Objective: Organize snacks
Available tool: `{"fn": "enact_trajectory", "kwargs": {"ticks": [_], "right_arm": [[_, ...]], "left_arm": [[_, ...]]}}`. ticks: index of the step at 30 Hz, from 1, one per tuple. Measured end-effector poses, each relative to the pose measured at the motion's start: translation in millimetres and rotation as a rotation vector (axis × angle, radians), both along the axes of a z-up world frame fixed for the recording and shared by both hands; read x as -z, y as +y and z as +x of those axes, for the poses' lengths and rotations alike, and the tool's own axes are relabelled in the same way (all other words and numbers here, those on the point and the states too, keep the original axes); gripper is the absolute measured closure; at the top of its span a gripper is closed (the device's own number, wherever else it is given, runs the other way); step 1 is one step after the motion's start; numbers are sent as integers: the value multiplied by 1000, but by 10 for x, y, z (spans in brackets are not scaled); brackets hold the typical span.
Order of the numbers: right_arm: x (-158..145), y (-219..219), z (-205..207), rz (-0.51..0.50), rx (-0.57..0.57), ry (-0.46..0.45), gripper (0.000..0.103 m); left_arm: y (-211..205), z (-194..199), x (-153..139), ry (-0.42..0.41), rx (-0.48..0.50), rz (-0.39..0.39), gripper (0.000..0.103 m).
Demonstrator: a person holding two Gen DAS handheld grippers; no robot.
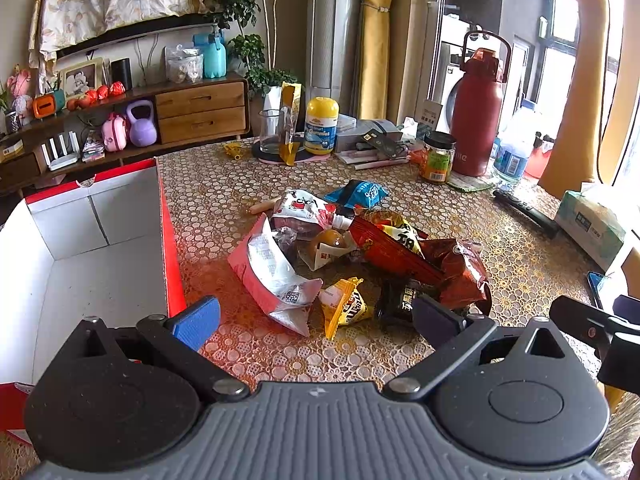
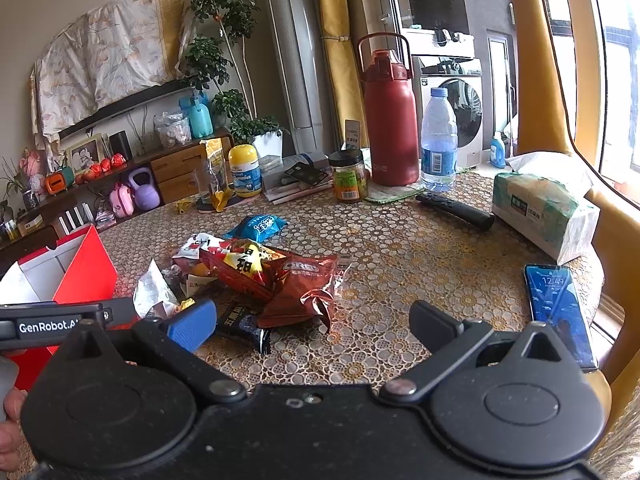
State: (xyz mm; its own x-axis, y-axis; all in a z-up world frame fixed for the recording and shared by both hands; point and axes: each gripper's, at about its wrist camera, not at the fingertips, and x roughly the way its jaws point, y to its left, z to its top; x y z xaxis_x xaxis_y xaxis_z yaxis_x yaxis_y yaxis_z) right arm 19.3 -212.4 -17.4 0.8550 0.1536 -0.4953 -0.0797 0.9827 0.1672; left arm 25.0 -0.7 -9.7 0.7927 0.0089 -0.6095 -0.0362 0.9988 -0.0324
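Surface (image 1: 460, 216): gold-and-white floral lace pattern. Box (image 1: 170, 248): red outside, white inside. Oreo bag (image 2: 304, 280): dark red. Flask (image 2: 390, 120): maroon. Cookie pack (image 2: 260, 226): blue.

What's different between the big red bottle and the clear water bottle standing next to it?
The red bottle is opaque, wider and taller, with a carry handle arching over its lid. The water bottle is see-through and slimmer, with a blue cap and a blue label. Both stand upright, side by side at the far edge of the table.
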Motion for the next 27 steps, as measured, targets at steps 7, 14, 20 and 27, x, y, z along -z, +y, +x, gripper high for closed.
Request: {"fn": "enact_trajectory", "kwargs": {"ticks": [7, 14, 20, 27], "right_arm": [[-3, 1, -6, 2, 1, 1, 0], [-4, 3, -2, 0, 0, 5, 0], [-2, 5, 0, 1, 1, 7, 0], [4, 2, 7, 2, 3, 12, 0]], "left_arm": [[-14, -16, 3, 4, 0, 3, 0], [-16, -13, 4, 6, 0, 4, 0], [-23, -8, 15, 8, 0, 3, 0], [-24, 2, 38, 13, 1, 5, 0]]}}
